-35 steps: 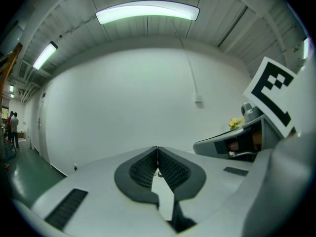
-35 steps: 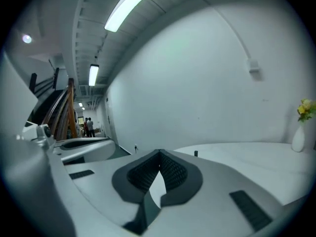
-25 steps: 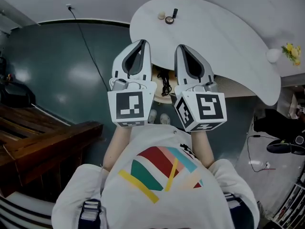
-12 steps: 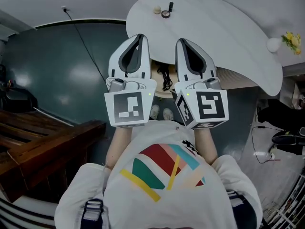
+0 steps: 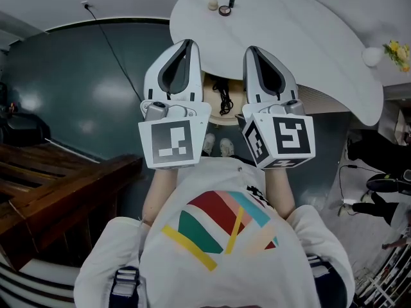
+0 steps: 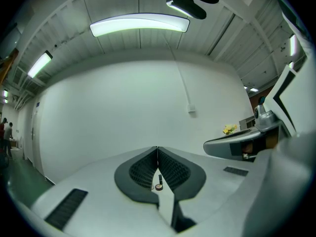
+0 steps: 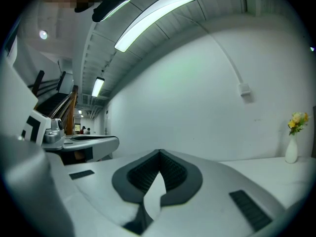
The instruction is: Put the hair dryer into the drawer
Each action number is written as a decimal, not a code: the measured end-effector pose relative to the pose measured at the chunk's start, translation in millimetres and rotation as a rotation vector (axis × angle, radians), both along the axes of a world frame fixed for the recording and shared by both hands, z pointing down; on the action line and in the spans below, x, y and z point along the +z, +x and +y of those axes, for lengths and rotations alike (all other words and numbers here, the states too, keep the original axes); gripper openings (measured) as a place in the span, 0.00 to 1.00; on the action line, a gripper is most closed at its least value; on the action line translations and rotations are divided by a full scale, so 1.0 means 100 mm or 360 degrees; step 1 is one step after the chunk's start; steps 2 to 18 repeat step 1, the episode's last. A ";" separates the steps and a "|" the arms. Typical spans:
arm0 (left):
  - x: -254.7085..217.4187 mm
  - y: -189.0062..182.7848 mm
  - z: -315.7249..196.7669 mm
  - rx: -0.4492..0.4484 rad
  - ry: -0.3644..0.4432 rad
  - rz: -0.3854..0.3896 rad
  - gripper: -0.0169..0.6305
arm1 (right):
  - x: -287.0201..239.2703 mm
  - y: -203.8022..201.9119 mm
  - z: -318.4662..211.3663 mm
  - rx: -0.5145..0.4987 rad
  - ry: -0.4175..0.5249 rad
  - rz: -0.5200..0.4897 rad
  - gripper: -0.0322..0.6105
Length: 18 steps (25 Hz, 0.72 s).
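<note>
I hold both grippers level and side by side in front of my chest. The left gripper [image 5: 188, 42] [image 6: 157, 148] is shut, its tips touching with nothing between them. My right gripper [image 5: 249, 49] [image 7: 159, 151] is shut and empty too. Beyond them in the head view, a black corded thing [image 5: 223, 99] lies on a tan surface [image 5: 212, 102] under the edge of the white table [image 5: 308, 37]. I cannot tell whether it is the hair dryer, or whether the tan surface is the drawer. Each gripper view shows a plain white wall ahead.
Small cosmetic items [image 5: 225, 9] lie on the far part of the table, and a vase of yellow flowers [image 5: 392, 59] [image 7: 295, 142] stands at its right end. A dark wooden bench [image 5: 58, 185] is at the left. A black cable [image 5: 112, 50] crosses the green floor.
Both grippers have stayed shut and nearly still. Only the head view has shifted a little, so the table sits slightly higher in the picture.
</note>
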State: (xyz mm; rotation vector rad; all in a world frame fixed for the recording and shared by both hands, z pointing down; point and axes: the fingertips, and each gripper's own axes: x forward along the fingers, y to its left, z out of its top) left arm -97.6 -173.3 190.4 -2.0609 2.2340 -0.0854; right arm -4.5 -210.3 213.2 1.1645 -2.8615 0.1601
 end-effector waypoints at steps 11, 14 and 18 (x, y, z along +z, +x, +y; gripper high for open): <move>0.01 0.00 -0.01 -0.0001 0.0000 0.0000 0.05 | 0.01 0.02 -0.02 0.0005 -0.0004 -0.0003 0.07; 0.01 0.00 -0.01 -0.0001 0.0000 0.0000 0.05 | 0.01 0.02 -0.02 0.0005 -0.0004 -0.0003 0.07; 0.01 0.00 -0.01 -0.0001 0.0000 0.0000 0.05 | 0.01 0.02 -0.02 0.0005 -0.0004 -0.0003 0.07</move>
